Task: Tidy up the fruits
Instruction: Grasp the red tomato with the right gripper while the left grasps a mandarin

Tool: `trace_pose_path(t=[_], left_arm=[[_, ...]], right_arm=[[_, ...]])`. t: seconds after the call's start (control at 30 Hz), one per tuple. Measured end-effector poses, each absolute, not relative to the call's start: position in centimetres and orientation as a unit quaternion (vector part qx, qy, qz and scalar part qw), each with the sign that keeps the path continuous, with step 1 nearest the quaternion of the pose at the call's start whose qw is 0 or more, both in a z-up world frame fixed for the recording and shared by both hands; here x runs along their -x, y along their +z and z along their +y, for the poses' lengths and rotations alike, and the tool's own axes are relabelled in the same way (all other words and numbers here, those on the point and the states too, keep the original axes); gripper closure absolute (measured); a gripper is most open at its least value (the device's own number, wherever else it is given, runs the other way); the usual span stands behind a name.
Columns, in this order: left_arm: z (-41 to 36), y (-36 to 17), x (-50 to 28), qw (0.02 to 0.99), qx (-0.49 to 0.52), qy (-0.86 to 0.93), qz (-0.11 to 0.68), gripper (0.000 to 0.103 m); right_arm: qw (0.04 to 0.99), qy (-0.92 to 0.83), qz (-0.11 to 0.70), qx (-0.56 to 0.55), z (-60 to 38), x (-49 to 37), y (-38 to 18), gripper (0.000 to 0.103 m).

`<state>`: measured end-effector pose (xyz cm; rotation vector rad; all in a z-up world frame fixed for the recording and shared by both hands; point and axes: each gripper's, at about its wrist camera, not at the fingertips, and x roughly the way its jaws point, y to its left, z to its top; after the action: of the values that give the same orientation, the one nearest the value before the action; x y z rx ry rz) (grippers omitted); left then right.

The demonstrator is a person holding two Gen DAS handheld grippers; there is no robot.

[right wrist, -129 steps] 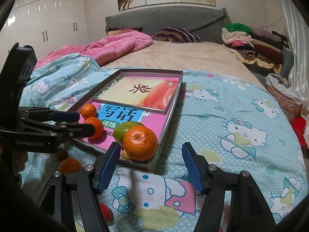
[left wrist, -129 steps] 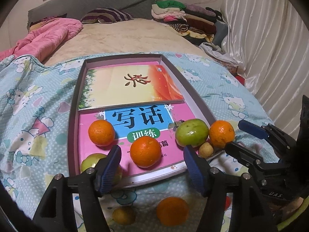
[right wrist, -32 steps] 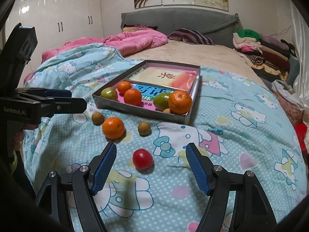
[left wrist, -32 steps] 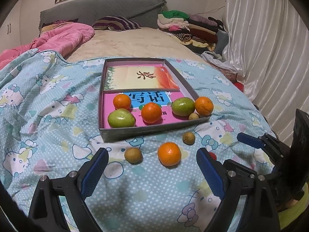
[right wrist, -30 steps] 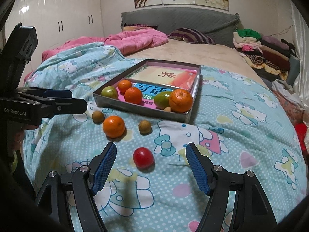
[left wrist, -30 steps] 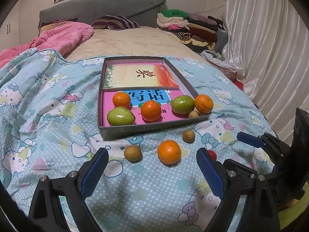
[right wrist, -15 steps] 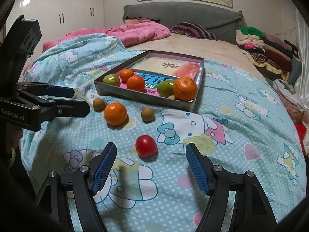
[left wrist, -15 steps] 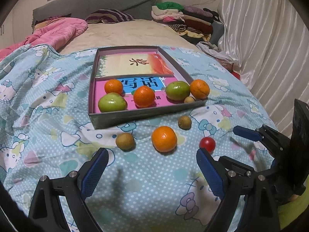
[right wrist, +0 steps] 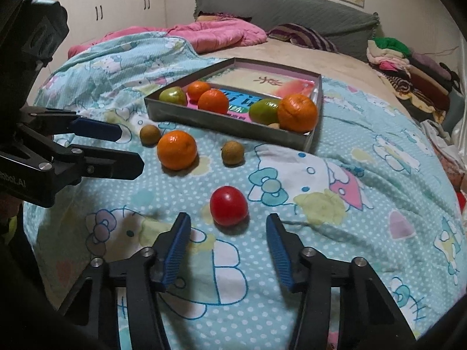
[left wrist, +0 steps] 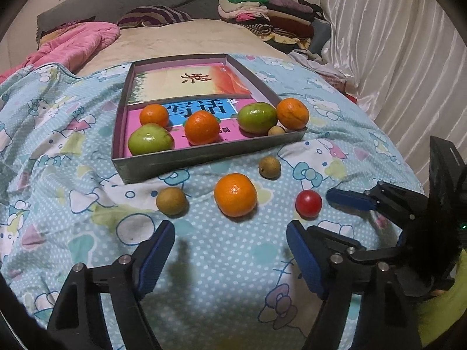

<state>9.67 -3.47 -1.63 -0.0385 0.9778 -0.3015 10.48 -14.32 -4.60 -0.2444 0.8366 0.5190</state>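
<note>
A grey box [left wrist: 204,153] [right wrist: 227,125] on the bed holds two books, three oranges, two green fruits and a small brown fruit. On the blanket in front lie an orange [left wrist: 235,194] [right wrist: 177,150], two small brown fruits [left wrist: 171,200] [left wrist: 269,167] and a red tomato [left wrist: 308,203] [right wrist: 228,206]. My left gripper [left wrist: 230,248] is open and empty, just short of the orange. My right gripper [right wrist: 227,242] is open and empty, its pads just short of the tomato on either side.
A Hello Kitty blanket [left wrist: 58,151] covers the near bed. A pink quilt [right wrist: 221,36] and striped pillow [left wrist: 154,16] lie at the head. Folded clothes [left wrist: 262,8] are stacked far right. White curtains [left wrist: 408,58] hang on the right, wardrobes [right wrist: 122,8] on the left.
Both grippers first pulled back from the box, then moved forward and down toward the loose fruit. The right gripper has closed in on the tomato, the left on the orange. Both stay open.
</note>
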Motion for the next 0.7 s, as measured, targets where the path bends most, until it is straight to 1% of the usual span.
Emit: trace_pose_path(t=[0.13, 0.17, 0.3, 0.47, 0.6, 0.7], left_arm=[[-3.6, -1.7, -9.7, 0.871, 0.020, -0.150, 0.468, 0.033], [-3.6, -1.7, -9.7, 0.871, 0.021, -0.151, 0.467, 0.033], [-3.7, -1.9, -9.9, 0.870, 0.023, -0.155, 0.468, 0.036], [-3.8, -2.2, -10.3, 0.869, 0.025, -0.158, 0.469, 0.042], [-3.9, -2.4, -10.8, 0.868, 0.028, -0.161, 0.469, 0.045], [-4.1, -2.5, -11.2, 0.867, 0.028, -0.161, 0.470, 0.047]], right_arm=[[0.873, 0.250, 0.402, 0.116, -14.2, -10.8, -4.9, 0.056], [0.873, 0.251, 0.402, 0.114, -14.3, -10.9, -5.0, 0.058], [0.872, 0.252, 0.407, 0.105, -14.5, -11.5, -5.1, 0.062], [0.870, 0.256, 0.408, 0.105, -14.3, -11.9, -5.2, 0.065], [0.868, 0.259, 0.410, 0.104, -14.2, -12.3, -5.3, 0.071], [0.866, 0.262, 0.412, 0.107, -14.0, -12.6, -5.3, 0.074]])
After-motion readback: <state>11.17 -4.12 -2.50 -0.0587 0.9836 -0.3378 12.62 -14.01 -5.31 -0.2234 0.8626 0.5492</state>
